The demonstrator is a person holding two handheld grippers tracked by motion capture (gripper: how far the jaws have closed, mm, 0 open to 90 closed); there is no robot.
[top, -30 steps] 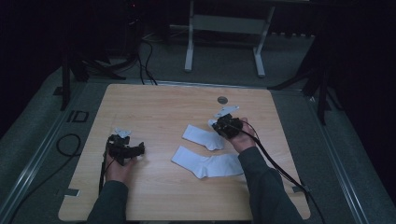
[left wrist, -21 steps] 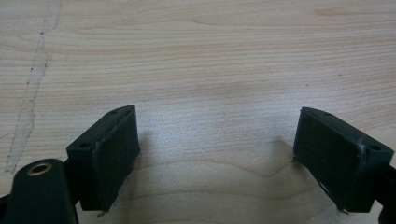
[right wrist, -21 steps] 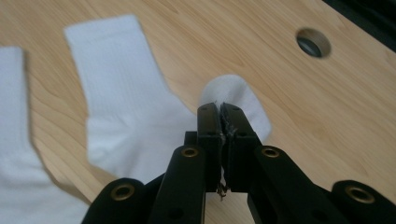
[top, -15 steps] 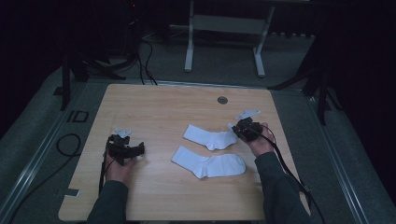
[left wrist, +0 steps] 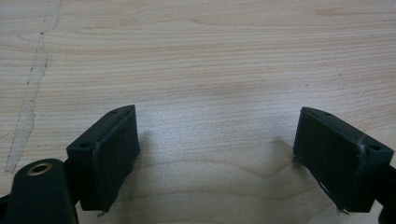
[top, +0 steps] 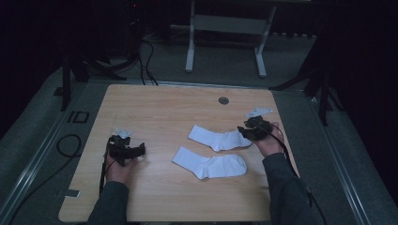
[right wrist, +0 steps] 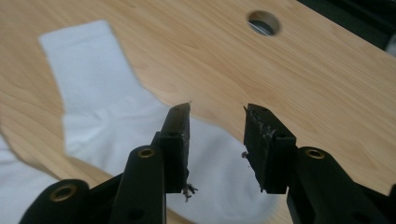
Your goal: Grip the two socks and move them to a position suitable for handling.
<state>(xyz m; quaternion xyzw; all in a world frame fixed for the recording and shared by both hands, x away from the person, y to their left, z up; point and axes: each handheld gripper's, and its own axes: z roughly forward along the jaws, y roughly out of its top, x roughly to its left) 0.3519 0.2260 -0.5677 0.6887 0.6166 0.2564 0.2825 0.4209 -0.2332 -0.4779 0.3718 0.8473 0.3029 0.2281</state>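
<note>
Two white socks lie flat on my wooden table (top: 159, 105), and I hold a gripper in each hand; nearest to me in the high view is the lower sock (top: 210, 163), stretched left to right toward the table's front, its toe end pointing to my right; just behind it lies the upper sock (top: 217, 139), its toe end close to my right gripper (top: 249, 130); whether the two socks touch I cannot tell.

My left gripper (left wrist: 217, 154) sits on the left side of the table, well apart from both socks; its jaws stand wide, with bare wood grain between the pads and a pale scuff streak (left wrist: 31, 86) in the surface off to one side.

My right gripper hovers over the toe end of the upper sock near the right edge of the table; its jaws are parted by a narrow gap and grip nothing, with white cloth and wood showing between them; bits of lint cling to the pads (right wrist: 181, 140).

Farther off, a round cable hole (right wrist: 263, 22) pierces the tabletop; beyond the far edge stand a metal frame (top: 225, 28) and loose cables (top: 141, 56) on the dark floor.
</note>
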